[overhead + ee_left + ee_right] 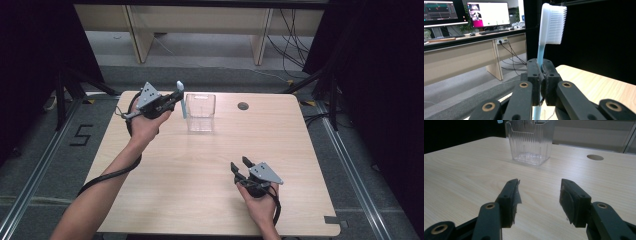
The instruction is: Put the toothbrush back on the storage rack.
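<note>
A light blue toothbrush with a white bristle head stands upright in my left gripper, which is shut on its handle. It hangs just left of a clear ribbed plastic cup at the table's far middle, its lower end level with the cup's wall. In the right gripper view the same cup stands empty ahead. My right gripper rests low over the near right of the table, open, with nothing between its fingers.
The light wooden table has a round cable hole at the far right of the cup. Beyond the far edge stand desk legs, loose cables and black curtains. Monitors sit on a desk in the left gripper view.
</note>
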The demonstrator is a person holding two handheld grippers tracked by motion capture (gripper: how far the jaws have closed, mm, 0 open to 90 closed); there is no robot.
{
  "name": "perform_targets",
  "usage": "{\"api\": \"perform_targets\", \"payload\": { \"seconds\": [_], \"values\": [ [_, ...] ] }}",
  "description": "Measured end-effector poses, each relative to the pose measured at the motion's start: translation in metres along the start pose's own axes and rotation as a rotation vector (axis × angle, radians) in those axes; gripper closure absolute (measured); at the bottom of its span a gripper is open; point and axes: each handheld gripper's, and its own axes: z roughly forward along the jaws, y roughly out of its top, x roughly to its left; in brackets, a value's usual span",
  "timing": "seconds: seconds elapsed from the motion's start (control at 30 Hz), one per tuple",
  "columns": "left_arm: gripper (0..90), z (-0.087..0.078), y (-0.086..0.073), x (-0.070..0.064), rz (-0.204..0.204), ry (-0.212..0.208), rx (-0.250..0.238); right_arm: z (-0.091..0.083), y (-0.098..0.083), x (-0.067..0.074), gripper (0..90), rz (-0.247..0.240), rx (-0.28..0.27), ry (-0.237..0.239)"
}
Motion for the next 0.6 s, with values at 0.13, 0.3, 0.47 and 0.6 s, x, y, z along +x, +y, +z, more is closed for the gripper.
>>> {"api": "perform_targets", "payload": {
  "seconds": [0.13,0.3,0.47,0.6],
  "values": [
    [85.6,0.002,0.004,0.002,0.007,0.003,-0.002,0.001,0.000,0.001,49.9,0.014,0.003,0.009],
    [85.6,0.006,0.005,0.005,-0.004,0.012,-0.017,0.000,0.000,0.000,49.9,-0.004,0.006,0.005],
    [85.6,0.008,0.002,0.008,-0.008,0.019,-0.016,0.001,-0.001,0.001,49.8,-0.004,0.005,0.006],
    [85.6,0.012,0.003,0.008,-0.005,0.018,-0.022,0.001,-0.001,0.001,49.8,0.011,0.004,0.008]
  ]
}}
